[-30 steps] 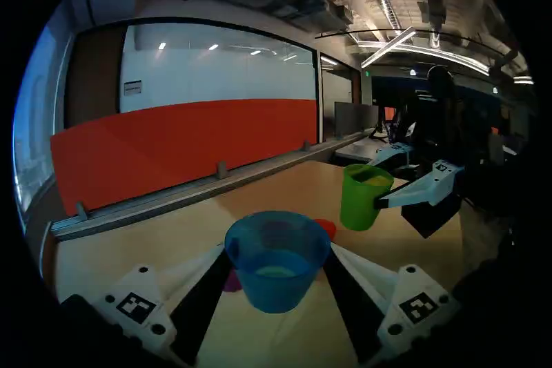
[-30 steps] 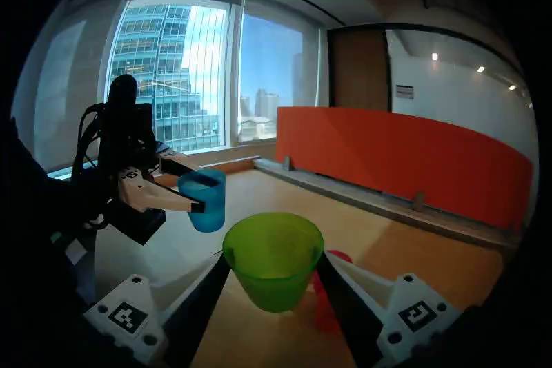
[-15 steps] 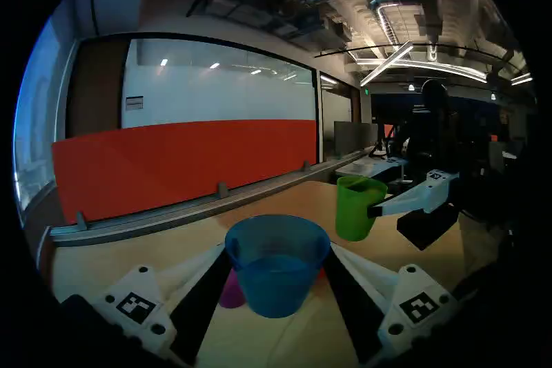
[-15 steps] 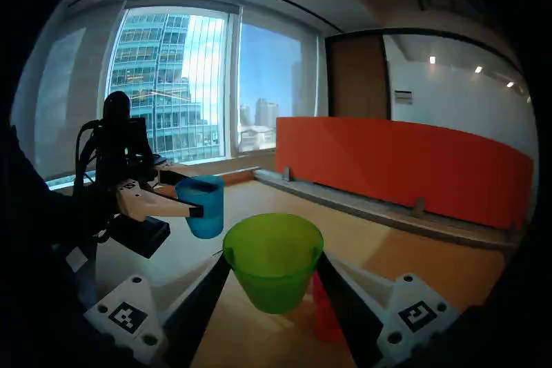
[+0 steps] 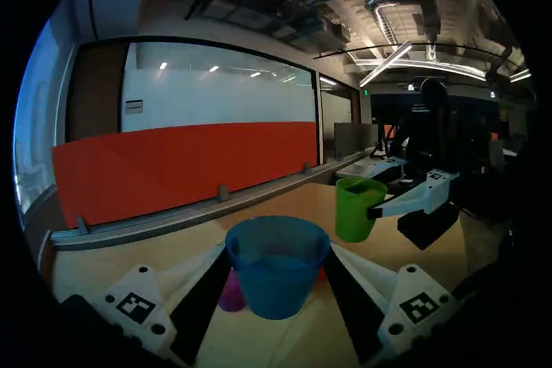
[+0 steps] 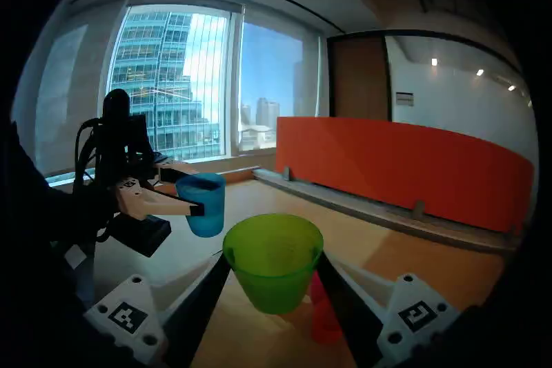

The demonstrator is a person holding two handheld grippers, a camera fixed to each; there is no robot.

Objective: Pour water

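Blue cup (image 5: 277, 288) stands upright, clamped in the left gripper (image 5: 277, 259); the right gripper (image 6: 273, 262) clamps the green cup (image 6: 274, 282), both level above the table (image 5: 138, 252).

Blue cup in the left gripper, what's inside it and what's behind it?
The blue cup holds some liquid, its level showing through the wall. Behind it, a purple cup and a red object peek out; the rest is covered.

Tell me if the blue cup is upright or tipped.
Upright: the blue cup has its rim level on top, and the water line inside lies flat.
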